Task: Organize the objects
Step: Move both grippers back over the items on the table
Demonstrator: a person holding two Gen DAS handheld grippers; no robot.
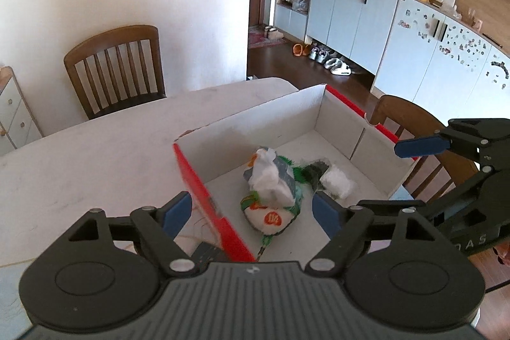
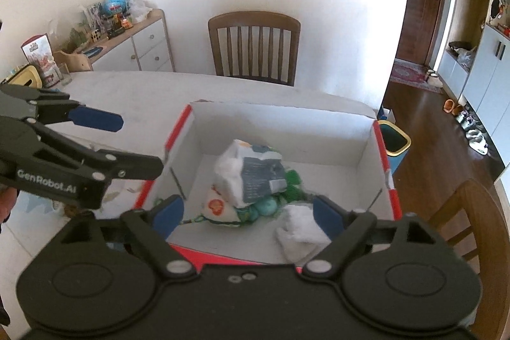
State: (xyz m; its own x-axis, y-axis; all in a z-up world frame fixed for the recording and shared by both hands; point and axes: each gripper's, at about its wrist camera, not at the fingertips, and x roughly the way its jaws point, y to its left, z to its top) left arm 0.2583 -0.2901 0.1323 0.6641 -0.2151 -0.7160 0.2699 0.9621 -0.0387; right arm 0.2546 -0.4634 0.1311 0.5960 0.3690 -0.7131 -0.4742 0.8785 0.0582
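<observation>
On the pale table top (image 2: 223, 88) sits our open white cardboard box with red outside walls (image 1: 287, 113). We use it as the one place for loose things, so they all lie together on its floor.

Lying in the middle of the box is a crumpled plastic bag, white with orange and green print (image 1: 271, 190). Two small teal balls (image 2: 266, 207) peek out from under it. Beside the bag rests a white crumpled cloth (image 2: 299, 231), and a small dark thing that we cannot make out lies close by.

Our left gripper (image 1: 251, 209) hangs above the near left wall of the box. Its blue pads are spread wide with nothing between them; the red wall and the bag just show below the gap.

Our right gripper (image 2: 248, 212) hangs over the near wall too. It is also spread wide and empty. The bag and the cloth lie under it, not touching it.

We think the things are now put away, and both tongs have let go.
</observation>
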